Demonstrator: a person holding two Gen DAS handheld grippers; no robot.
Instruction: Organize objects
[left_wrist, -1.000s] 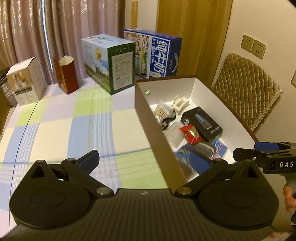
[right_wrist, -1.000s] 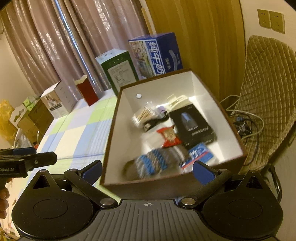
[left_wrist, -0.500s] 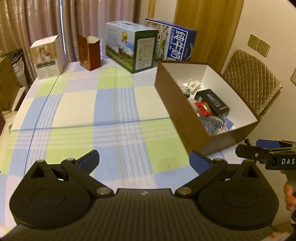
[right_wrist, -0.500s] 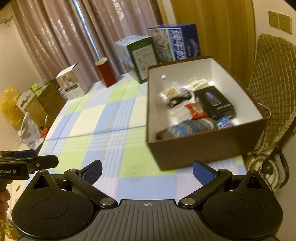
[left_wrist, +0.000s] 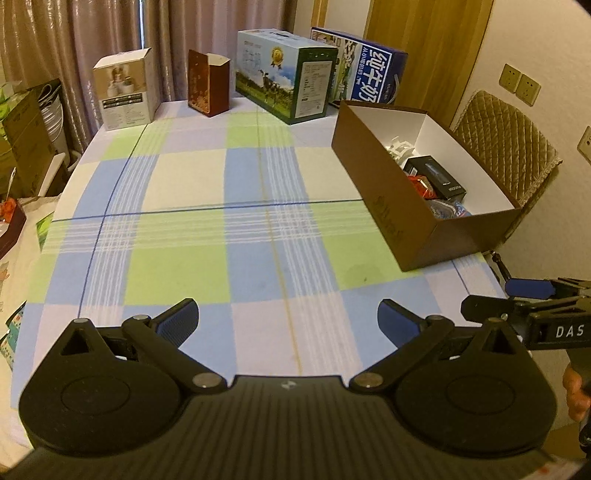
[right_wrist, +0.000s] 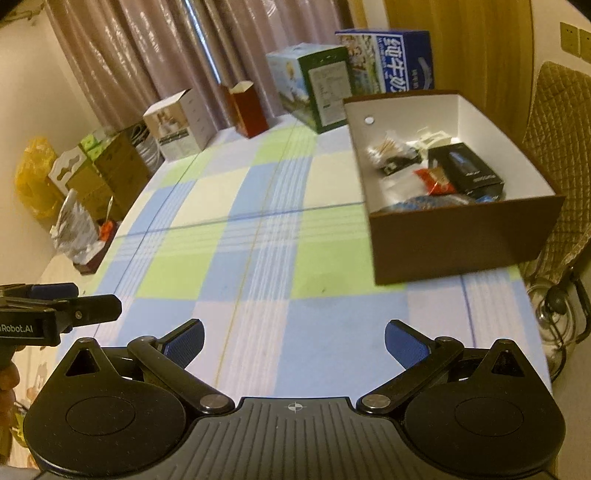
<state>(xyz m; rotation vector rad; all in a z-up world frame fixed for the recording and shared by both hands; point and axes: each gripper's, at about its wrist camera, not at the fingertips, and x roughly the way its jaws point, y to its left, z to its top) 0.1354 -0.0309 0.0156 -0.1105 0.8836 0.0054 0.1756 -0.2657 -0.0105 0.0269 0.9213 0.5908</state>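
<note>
Left gripper (left_wrist: 286, 321) and right gripper (right_wrist: 293, 341) hover w/ jaws spread wide, empty, above the checked tablecloth (left_wrist: 207, 236) — the brown box (right_wrist: 461, 240) of small items sits at the table's right edge, milk cartons (left_wrist: 288, 70) behind.

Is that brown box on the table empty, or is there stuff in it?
Not empty. The brown box is open-topped and holds several small things, including a black packet and a red wrapper.
</note>
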